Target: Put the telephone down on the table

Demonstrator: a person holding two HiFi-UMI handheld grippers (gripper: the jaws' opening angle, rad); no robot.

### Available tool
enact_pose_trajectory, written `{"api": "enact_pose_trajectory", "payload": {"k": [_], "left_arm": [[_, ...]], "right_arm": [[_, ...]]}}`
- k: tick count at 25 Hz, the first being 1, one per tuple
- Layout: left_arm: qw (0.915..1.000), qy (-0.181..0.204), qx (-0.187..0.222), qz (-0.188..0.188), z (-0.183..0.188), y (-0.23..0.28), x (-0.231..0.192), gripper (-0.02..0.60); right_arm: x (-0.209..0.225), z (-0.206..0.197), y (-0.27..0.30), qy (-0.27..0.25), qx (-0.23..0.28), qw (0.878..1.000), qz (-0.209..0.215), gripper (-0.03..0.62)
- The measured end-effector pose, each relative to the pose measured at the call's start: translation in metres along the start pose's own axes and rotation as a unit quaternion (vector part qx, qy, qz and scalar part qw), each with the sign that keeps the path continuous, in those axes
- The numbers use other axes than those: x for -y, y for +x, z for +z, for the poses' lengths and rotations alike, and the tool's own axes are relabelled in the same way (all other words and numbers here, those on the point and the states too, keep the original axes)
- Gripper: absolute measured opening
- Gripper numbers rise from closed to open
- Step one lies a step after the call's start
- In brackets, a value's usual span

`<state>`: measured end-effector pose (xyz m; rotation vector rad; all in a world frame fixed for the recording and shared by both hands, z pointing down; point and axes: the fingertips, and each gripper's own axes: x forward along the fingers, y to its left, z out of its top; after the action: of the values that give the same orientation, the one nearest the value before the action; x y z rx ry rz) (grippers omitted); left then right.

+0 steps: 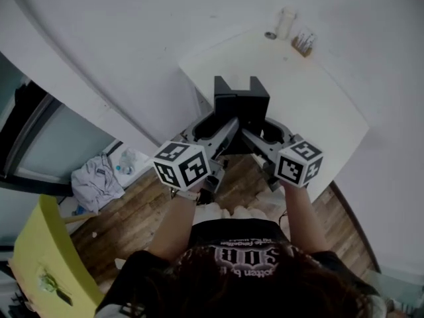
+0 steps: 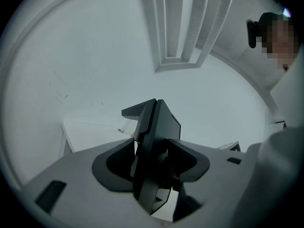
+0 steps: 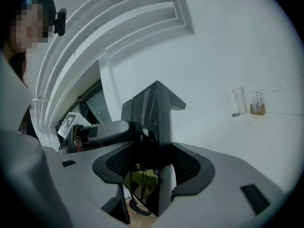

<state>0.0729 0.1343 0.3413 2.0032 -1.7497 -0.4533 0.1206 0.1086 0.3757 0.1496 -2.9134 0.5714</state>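
A black, boxy telephone point(image 1: 242, 108) is held upright in the air over the near edge of the white table point(image 1: 318, 111). My left gripper point(image 1: 213, 130) is shut on its left side and my right gripper point(image 1: 270, 135) on its right side. In the left gripper view the telephone point(image 2: 157, 137) stands edge-on, with the dark pads of the gripper point(image 2: 153, 164) pressed on both faces. The right gripper view shows the same telephone point(image 3: 153, 120) clamped by that gripper point(image 3: 153, 167), the left gripper reaching in from behind it. The underside of the telephone is hidden.
A white roll point(image 1: 286, 22) and a small wooden holder point(image 1: 304, 43) stand at the table's far edge. Below lies a wooden floor point(image 1: 142, 207) with a crumpled cloth point(image 1: 96, 181). A yellow chair point(image 1: 40, 257) is at the lower left.
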Motion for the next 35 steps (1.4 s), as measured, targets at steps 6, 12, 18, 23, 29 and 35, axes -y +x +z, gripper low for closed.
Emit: {"api": "enact_pose_trajectory", "payload": {"k": [6,12,18,23,29,35], "left_arm": [[0.9992,0.000,-0.024,-0.034,0.024,0.024,-0.039,0.209],[0.9971,-0.008,-0.046,-0.059,0.042,0.046,-0.076,0.209],[0.9934,-0.009,-0.077,-0.085,0.050,0.067,-0.101,0.209],[0.9903,-0.013,-0.094,-0.102,0.049,0.086,-0.112,0.209],[0.9882,-0.014,-0.103,-0.113,0.048,0.126,-0.112,0.210],[0.9874,-0.011,-0.114,-0.109,0.048,0.168,-0.115,0.210]], "right_arm": [[0.020,0.015,0.041,0.009,0.009,0.999,-0.037,0.267],[0.039,0.025,0.078,0.021,0.013,0.997,-0.071,0.267],[0.057,0.029,0.102,0.041,0.025,0.994,-0.102,0.267],[0.075,0.029,0.109,0.051,0.030,0.990,-0.125,0.267],[0.111,0.040,0.105,0.058,0.034,0.988,-0.140,0.266],[0.149,0.052,0.105,0.068,0.038,0.987,-0.142,0.267]]}}
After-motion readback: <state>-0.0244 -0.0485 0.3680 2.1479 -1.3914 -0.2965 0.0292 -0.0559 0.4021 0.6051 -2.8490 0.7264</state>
